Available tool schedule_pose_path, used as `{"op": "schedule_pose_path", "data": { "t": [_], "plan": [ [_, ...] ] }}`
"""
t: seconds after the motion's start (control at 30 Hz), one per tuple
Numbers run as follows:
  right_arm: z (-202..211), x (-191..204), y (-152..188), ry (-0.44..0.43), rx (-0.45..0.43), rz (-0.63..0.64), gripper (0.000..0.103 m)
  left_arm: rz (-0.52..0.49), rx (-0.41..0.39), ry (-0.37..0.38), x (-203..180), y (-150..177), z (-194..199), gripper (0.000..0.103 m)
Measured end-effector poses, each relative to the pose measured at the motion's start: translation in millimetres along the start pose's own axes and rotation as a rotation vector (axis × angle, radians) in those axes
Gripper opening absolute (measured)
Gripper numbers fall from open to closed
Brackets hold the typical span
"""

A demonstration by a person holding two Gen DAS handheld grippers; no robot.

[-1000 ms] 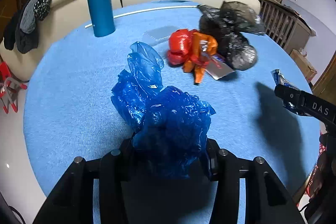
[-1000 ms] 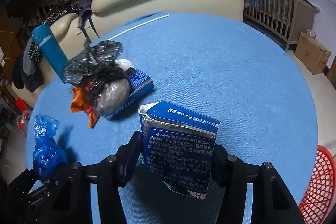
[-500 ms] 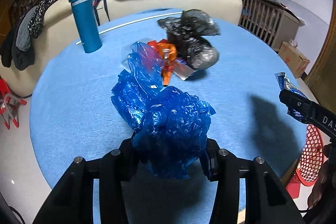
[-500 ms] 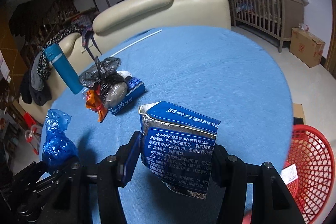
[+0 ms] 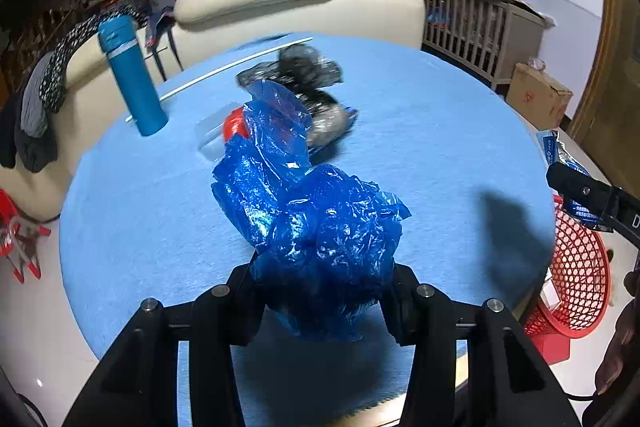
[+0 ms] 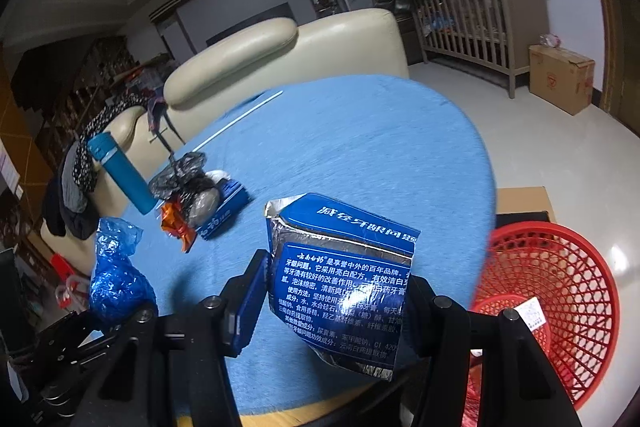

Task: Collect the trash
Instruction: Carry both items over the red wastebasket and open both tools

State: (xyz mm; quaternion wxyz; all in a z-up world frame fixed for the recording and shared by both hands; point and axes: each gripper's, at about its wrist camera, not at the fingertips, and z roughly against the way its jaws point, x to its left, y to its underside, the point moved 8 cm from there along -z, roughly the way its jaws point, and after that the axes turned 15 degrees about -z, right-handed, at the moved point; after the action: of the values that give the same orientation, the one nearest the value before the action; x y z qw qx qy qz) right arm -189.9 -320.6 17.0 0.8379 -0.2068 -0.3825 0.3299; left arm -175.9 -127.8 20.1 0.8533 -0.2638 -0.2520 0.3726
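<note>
My left gripper (image 5: 322, 291) is shut on a crumpled blue plastic bag (image 5: 316, 219), held above the near part of the round blue table (image 5: 420, 131). My right gripper (image 6: 340, 303) is shut on a flattened blue toothpaste box (image 6: 344, 275) with a silver inside, near the table's right edge. A red mesh basket (image 6: 560, 291) stands on the floor beside that edge, with a white slip inside. Farther back on the table lies a pile: a black plastic bag (image 6: 188, 175), an orange wrapper (image 6: 176, 223) and a blue box (image 6: 224, 211). The left view also shows the right gripper's finger (image 5: 592, 195).
A tall teal bottle (image 5: 132, 75) stands at the table's back left, and a thin white rod (image 5: 224, 71) lies behind the pile. A cream sofa (image 5: 280, 3) wraps the far side. A wooden crib (image 6: 476, 23) and a cardboard box (image 6: 560, 79) stand at the right.
Both grippers have drawn back and up from the pile and swung right, each keeping its load. The red basket has come into view at the right in both views.
</note>
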Motion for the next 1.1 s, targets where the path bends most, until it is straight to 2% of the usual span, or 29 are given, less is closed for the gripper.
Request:
{"op": "schedule_pose_path", "data": {
  "t": [0.4, 0.9, 1.1],
  "plan": [
    [37.4, -67.8, -18.4, 0.03, -0.065, -0.117, 0.06, -0.125, -0.023, 0.048, -58.2, -21.5, 3.3, 0.05],
    [70.8, -152.9, -33.2, 0.103, -0.123, -0.237, 0.06, -0.235, -0.054, 0.166, -126.7, -51.4, 12.5, 0.05],
    [75.3, -186.8, -30.3, 0.151, -0.118, -0.279, 0.06, -0.285, -0.069, 0.208, -158.0, -60.5, 18.9, 0.05]
  ]
}}
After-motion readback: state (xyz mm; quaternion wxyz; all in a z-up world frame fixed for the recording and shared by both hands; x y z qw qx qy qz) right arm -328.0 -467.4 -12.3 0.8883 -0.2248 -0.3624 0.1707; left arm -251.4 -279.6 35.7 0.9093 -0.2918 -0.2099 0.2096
